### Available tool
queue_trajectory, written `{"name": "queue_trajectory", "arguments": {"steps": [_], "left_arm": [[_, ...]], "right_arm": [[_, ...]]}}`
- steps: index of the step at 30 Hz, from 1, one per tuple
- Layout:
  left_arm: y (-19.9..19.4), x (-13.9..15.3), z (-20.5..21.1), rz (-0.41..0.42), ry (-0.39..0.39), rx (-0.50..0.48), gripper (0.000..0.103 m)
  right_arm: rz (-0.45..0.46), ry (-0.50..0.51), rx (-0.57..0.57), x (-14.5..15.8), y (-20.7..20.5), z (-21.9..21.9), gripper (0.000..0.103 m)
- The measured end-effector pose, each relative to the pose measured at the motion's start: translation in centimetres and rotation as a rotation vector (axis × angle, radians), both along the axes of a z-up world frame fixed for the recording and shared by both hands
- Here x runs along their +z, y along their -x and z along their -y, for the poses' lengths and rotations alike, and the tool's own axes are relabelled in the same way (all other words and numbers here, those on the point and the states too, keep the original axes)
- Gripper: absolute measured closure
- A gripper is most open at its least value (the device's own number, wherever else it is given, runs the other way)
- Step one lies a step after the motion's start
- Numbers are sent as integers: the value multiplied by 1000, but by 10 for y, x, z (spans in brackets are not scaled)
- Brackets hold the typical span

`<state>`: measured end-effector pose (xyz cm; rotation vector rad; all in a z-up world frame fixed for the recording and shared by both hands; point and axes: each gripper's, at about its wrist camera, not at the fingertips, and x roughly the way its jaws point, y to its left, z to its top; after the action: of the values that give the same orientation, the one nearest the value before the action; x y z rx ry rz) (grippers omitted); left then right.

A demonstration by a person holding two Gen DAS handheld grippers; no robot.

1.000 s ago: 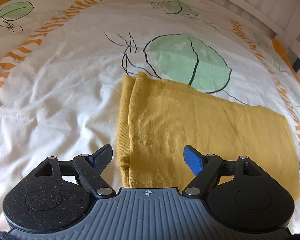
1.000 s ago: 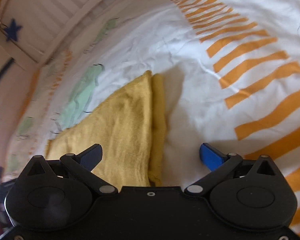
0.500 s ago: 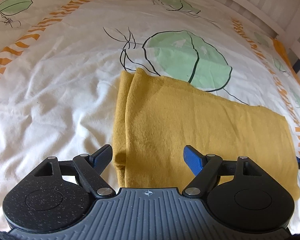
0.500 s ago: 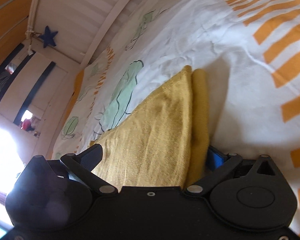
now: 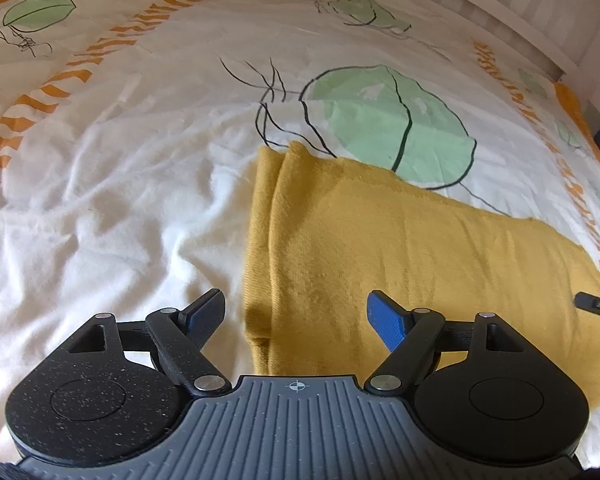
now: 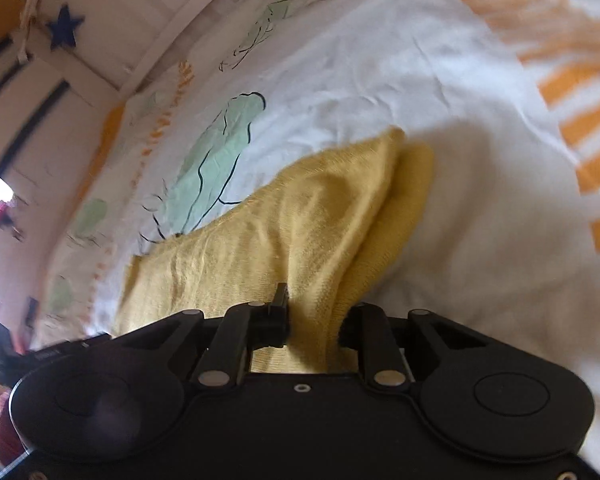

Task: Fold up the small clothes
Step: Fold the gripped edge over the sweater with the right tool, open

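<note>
Cloth [image 5: 400,248] lies on bedsheet [image 5: 120,200]; right tool [image 6: 314,316] pinches its edge, left tool [image 5: 296,316] gapes wide, empty.

1. The cloth [image 5: 400,248] is plain mustard yellow all over, with a fine ribbed knit look up close.
2. The bedsheet [image 5: 112,200] is white, printed with pale green leaves outlined in thin black scribbly lines, plus curving bands of short orange stripes.
3. The left gripper [image 5: 296,312] is black with tiny pale speckles, a grey ridged middle plate and bright blue pads [image 5: 384,316].
4. The right gripper [image 6: 314,312] just looks plain black.
5. There's a dark blue star [image 6: 65,29] on the white slatted bed frame [image 6: 148,4].
</note>
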<state>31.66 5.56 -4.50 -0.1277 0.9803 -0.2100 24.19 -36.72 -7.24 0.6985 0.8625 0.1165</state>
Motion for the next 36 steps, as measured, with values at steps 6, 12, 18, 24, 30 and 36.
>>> {"name": "queue_trajectory", "arguments": {"steps": [6, 12, 18, 24, 30, 36], "left_arm": [[-2, 12, -17, 28, 25, 32, 26], [-5, 26, -39, 53, 79, 80, 26], [-9, 36, -61, 81, 100, 126, 26], [-11, 36, -77, 83, 96, 155, 26], [-11, 37, -85, 85, 89, 171, 26], [-11, 35, -84, 81, 77, 167, 26]], "right_arm": [[11, 84, 49, 61, -15, -43, 78], [-7, 53, 138, 81, -53, -107, 78], [-31, 80, 219, 66, -90, -180, 78], [-109, 180, 267, 44, -113, -242, 77], [-116, 158, 278, 43, -121, -267, 54], [-19, 66, 308, 71, -124, -271, 53]]}}
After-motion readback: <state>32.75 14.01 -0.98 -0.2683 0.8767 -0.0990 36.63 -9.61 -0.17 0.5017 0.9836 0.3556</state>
